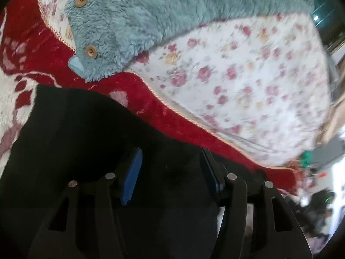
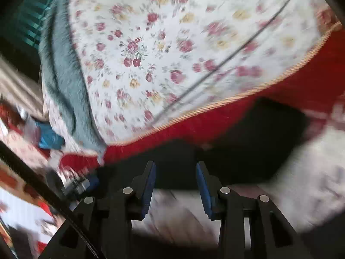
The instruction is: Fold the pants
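The biggest thing is the white bed sheet with pink and yellow flowers (image 1: 248,75), spread flat so clothes can be laid out on it. On top of it lies a thick red and white fuzzy blanket with a twisted cord edge (image 1: 151,105), which makes a soft place to fold on.

At the far side lies a fluffy blue-grey coat with round wooden buttons (image 1: 133,21). It looks pushed aside, out of the way, and it is not touching the pants.

The black soft pants (image 1: 71,129) lie on the red and white blanket, close under both cameras. In the right wrist view they make a dark patch on the blanket just past the fingers.

The left gripper (image 1: 170,172) hangs right over the black cloth. Its jaws stand partly open, with a wide gap between the blue pads (image 1: 132,172). Black cloth fills the gap in the picture, but the pads do not seem to press on it.

The right gripper (image 2: 175,177) also has its jaws partly open. They point at the near edge of the pants. Nothing is pinched between them. That picture is blurry.

I think both hands are lining up to grab the cloth for a fold.
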A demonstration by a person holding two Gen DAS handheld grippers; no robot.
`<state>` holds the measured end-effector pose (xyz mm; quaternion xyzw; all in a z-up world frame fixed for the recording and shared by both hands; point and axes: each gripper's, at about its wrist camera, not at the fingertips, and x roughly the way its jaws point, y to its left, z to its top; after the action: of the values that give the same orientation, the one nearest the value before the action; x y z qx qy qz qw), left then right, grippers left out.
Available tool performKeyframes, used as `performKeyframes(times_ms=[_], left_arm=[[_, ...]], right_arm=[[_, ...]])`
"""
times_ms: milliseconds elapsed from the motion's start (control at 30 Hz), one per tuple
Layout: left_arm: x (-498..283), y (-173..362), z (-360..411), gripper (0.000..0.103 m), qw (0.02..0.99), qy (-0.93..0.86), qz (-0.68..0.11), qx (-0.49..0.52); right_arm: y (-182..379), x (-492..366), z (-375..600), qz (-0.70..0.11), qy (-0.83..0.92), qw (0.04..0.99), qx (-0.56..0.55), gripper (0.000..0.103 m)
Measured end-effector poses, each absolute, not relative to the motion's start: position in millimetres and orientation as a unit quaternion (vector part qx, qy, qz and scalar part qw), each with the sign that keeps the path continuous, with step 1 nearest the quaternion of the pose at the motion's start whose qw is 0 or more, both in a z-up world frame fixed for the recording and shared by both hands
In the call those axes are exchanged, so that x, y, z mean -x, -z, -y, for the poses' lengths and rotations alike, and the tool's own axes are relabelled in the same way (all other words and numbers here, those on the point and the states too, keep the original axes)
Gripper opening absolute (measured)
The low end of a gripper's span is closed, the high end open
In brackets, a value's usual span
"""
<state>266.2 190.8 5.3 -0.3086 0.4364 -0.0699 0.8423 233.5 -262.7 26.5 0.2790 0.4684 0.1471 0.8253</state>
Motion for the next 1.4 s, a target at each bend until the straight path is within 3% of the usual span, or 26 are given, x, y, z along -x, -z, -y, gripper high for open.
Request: performKeyframes(times_ms=[100, 200, 367, 500, 600, 700, 800, 967, 1133, 1400], left_arm=[[-217.5, -35.5, -227.2, 0.056, 0.854, 0.080, -0.383, 0.343], [-158.4, -44.2, -267.2, 0.071, 0.848, 0.087, -0.339, 0.397], [-89.6, -38.8, -290.4, 0.073, 0.847, 0.072, -0.347, 0.397], [-52.8, -20.5, -311.7, 0.073, 0.818, 0.030, -0.356, 0.450], [-21.7, -5.9, -334.5, 0.073, 0.779, -0.004, -0.323, 0.537], [-10.9, 10.3, -332.1, 0.075, 0.746, -0.019, -0.308, 0.590], [-17.6, 18.1, -318.3, 0.075, 0.737, -0.017, -0.355, 0.574], [-20.7, 9.6, -311.5, 0.075, 0.764, -0.024, -0.362, 0.534], [-26.3, 16.7, -308.2, 0.075, 0.758, -0.010, -0.378, 0.531], [-23.1, 19.2, -311.8, 0.075, 0.756, -0.021, -0.377, 0.534]], right_arm=[[-40.0, -168.3, 306.2, -0.466, -0.148, 0.826, -0.281, 0.037], [-45.0, -96.8, 360.2, -0.458, -0.117, 0.818, -0.328, 0.043], [-29.3, -9.8, 417.5, -0.429, -0.028, 0.802, -0.415, 0.051], [4.9, 7.1, 419.1, -0.426, -0.016, 0.765, -0.483, 0.051], [32.8, 10.4, 416.1, -0.387, -0.052, 0.714, -0.580, 0.052], [54.7, -14.2, 398.7, -0.386, -0.077, 0.695, -0.602, 0.052], [61.6, -22.5, 396.3, -0.373, -0.055, 0.691, -0.617, 0.051], [35.7, -1.6, 410.0, -0.242, -0.078, 0.739, -0.624, 0.053], [59.4, -5.2, 408.0, -0.293, -0.066, 0.702, -0.645, 0.053], [45.0, -1.3, 421.5, -0.233, -0.060, 0.738, -0.630, 0.053]])
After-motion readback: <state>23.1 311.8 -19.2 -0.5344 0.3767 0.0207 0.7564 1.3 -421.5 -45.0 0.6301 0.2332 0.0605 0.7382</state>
